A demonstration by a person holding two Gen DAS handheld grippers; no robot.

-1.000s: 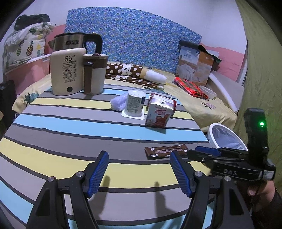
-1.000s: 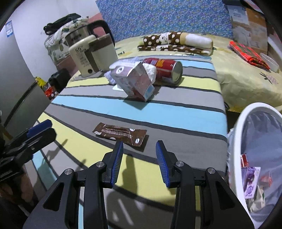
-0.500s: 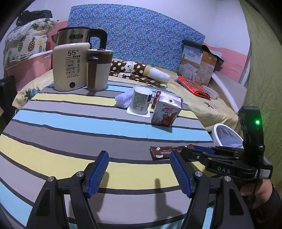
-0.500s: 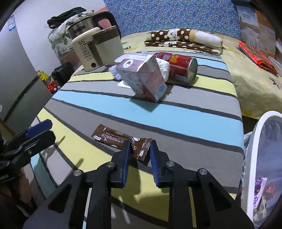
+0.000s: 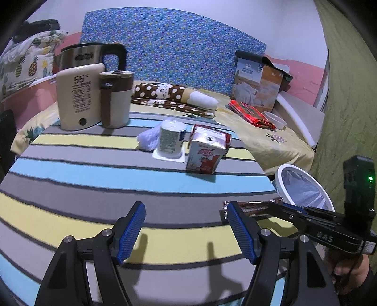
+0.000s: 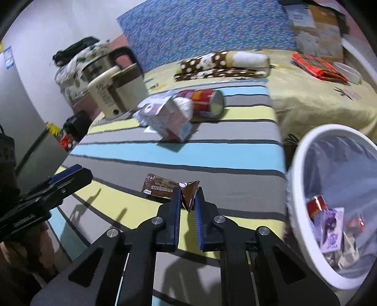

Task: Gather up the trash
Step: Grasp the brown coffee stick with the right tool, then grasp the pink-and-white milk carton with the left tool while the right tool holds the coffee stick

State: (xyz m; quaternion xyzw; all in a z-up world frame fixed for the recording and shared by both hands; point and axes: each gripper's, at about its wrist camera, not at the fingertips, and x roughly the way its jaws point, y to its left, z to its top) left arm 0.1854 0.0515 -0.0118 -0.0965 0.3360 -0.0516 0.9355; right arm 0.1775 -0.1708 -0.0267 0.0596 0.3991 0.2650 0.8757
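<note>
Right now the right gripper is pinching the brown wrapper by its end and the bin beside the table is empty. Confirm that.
Not quite. The right gripper does pinch the brown wrapper by its end, but the bin already holds scraps, as the right wrist view shows.

You face a bench (image 5: 70, 179) draped in a cloth striped grey, blue and yellow. Behind it lies a bed (image 5: 278, 146) with a yellow sheet and a blue flowered headboard (image 5: 179, 54). The wall (image 5: 188, 16) above is white, pink lower down (image 5: 304, 68). A green quilted curtain (image 5: 348, 94) hangs at your right.
</note>
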